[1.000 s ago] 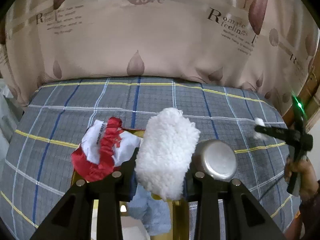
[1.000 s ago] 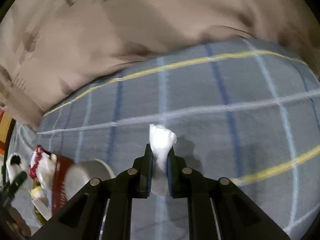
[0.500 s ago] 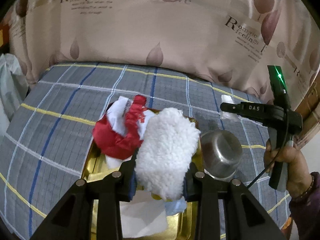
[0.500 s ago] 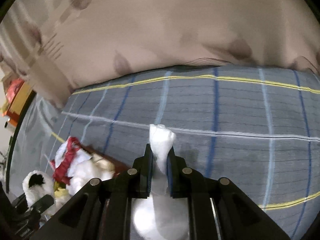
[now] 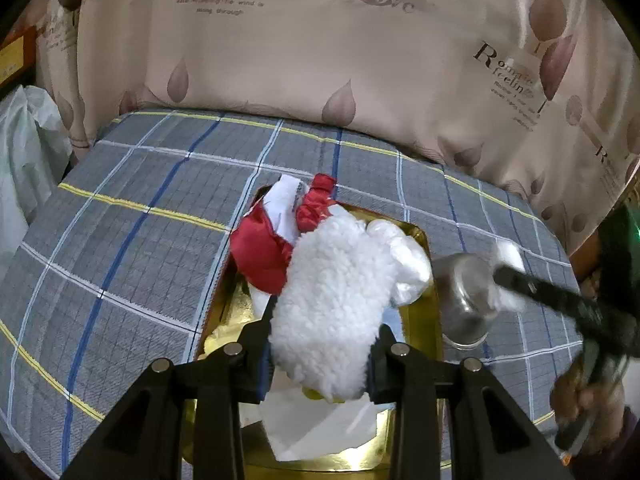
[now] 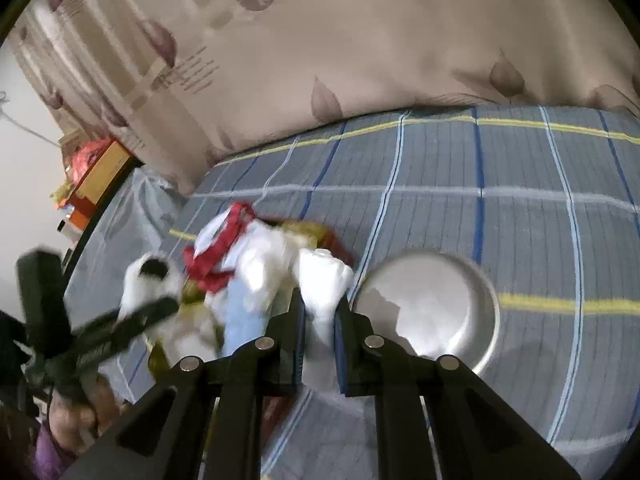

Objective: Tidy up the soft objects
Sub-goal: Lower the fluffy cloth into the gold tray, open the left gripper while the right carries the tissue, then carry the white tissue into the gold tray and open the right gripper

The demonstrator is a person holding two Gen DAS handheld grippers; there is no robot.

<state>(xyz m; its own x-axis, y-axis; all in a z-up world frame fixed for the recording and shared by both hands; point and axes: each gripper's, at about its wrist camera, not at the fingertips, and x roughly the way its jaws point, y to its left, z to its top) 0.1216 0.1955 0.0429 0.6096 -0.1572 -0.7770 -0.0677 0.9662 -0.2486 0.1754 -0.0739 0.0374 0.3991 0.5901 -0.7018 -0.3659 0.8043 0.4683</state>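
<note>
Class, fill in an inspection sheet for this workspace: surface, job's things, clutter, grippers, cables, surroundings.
Surface: checked bedspread, grey with blue and yellow lines.
Job's things: gold tray holding red and white cloth; fluffy white toy; small white wad.
Clutter: metal bowl beside the tray.
Grippers: left gripper jaws clamp the toy; right gripper shut on the wad.
Cables: nothing seen.
Surroundings: printed curtain; plastic bag.
</note>
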